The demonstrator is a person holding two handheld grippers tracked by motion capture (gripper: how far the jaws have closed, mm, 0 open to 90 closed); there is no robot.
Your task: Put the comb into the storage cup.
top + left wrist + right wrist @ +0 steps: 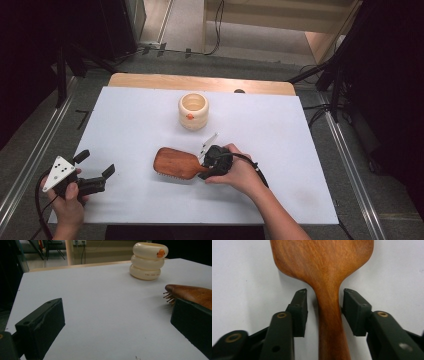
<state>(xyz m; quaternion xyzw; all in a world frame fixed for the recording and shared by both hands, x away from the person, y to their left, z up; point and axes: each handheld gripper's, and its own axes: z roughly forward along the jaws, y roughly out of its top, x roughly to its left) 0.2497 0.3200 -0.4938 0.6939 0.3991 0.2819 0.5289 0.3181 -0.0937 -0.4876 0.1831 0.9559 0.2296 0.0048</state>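
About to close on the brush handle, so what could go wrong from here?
The right tool straddles the wooden hairbrush at the handle's neck with gaps on both sides, so uneven contact could push the brush sideways. The handle tapers, so it might slip. The brush rests on its bristles, so it may rock as you lift.

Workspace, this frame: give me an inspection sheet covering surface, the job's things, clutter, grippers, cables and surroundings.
Surface: white table top, wooden edge at the far side.
Job's things: wooden hairbrush lying bristles down, handle toward the right gripper.
Clutter: cream ringed cup with an orange mark, standing upright beyond the brush.
Grippers: right gripper straddles the brush handle, jaws on either side with small gaps, not yet pressing; left gripper open, nothing between its jaws, at the near left corner.
Cables: one black cable trails from each gripper; more run across the floor beyond the table.
Surroundings: dark stands and metal rails at both sides, grey floor.
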